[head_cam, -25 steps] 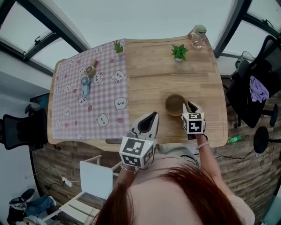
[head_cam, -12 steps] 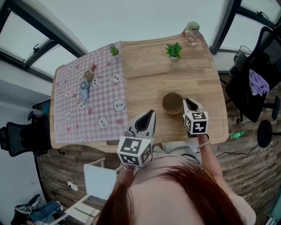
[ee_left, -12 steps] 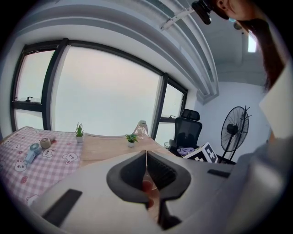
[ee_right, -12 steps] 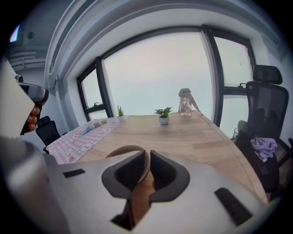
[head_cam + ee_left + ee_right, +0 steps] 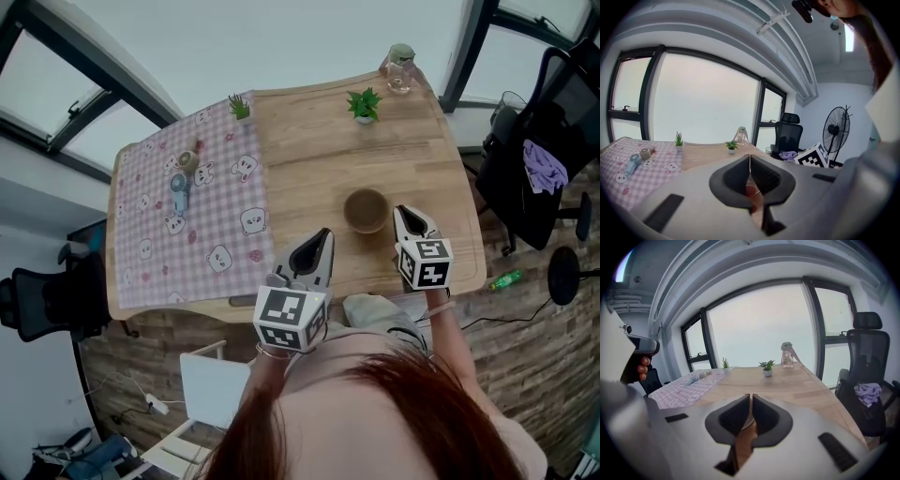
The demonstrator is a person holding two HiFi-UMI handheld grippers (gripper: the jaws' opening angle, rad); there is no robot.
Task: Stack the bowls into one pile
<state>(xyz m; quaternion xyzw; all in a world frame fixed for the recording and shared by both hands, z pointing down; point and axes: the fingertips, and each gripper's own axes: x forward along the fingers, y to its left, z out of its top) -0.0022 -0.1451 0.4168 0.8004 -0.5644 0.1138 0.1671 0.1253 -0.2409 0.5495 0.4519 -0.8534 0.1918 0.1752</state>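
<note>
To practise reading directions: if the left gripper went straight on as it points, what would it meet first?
Most likely the light wooden tabletop, just left of the round brown bowl, since the left gripper tilts down toward it. Depth is unclear; it might graze the bowl.

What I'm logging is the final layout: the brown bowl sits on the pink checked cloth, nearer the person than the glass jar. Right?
Not the cloth. The head view shows the brown bowl on the bare wooden tabletop, right of the pink checked cloth; it is nearer the person than the glass jar.
</note>
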